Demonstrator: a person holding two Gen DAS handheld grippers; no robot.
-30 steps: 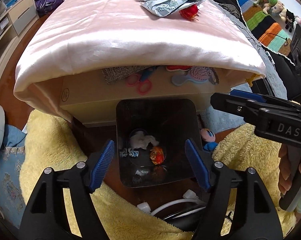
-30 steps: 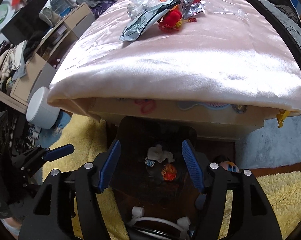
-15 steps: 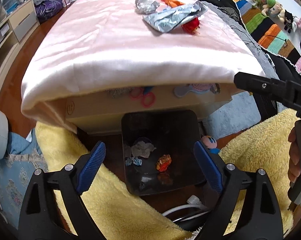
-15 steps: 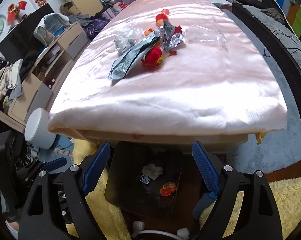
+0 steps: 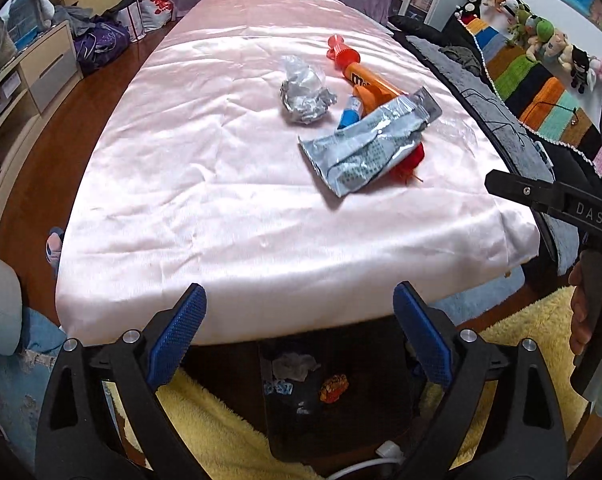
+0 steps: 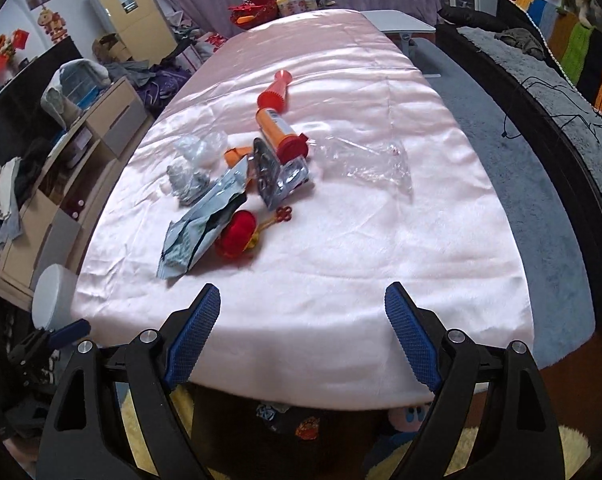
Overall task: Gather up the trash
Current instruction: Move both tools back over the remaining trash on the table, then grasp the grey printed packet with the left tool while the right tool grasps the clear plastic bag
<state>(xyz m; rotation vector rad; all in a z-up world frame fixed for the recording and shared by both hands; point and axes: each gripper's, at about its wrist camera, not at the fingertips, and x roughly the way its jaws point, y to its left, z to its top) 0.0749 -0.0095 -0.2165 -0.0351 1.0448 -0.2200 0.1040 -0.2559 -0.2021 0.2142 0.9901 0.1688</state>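
A: While both claws hang empty at the near edge of the pink surface (image 5: 229,184), what comes first, going left to right?

B: The left claw (image 5: 301,330) is opening, nothing between its pads; the right claw (image 6: 303,330) stands wide apart. In the left view the foil ball (image 5: 305,98) lies centre-top: light and crushable, so pinch it across the middle.

A: And the flat wrapper (image 5: 371,144)?

B: Right of it, thin and slippery; I'd take a raised edge. The bin (image 5: 337,396) waits at the bottom.

Pink-sheeted table (image 5: 229,184), on it silver wrapper (image 5: 369,148), foil ball (image 5: 305,98), orange tube (image 5: 365,76).
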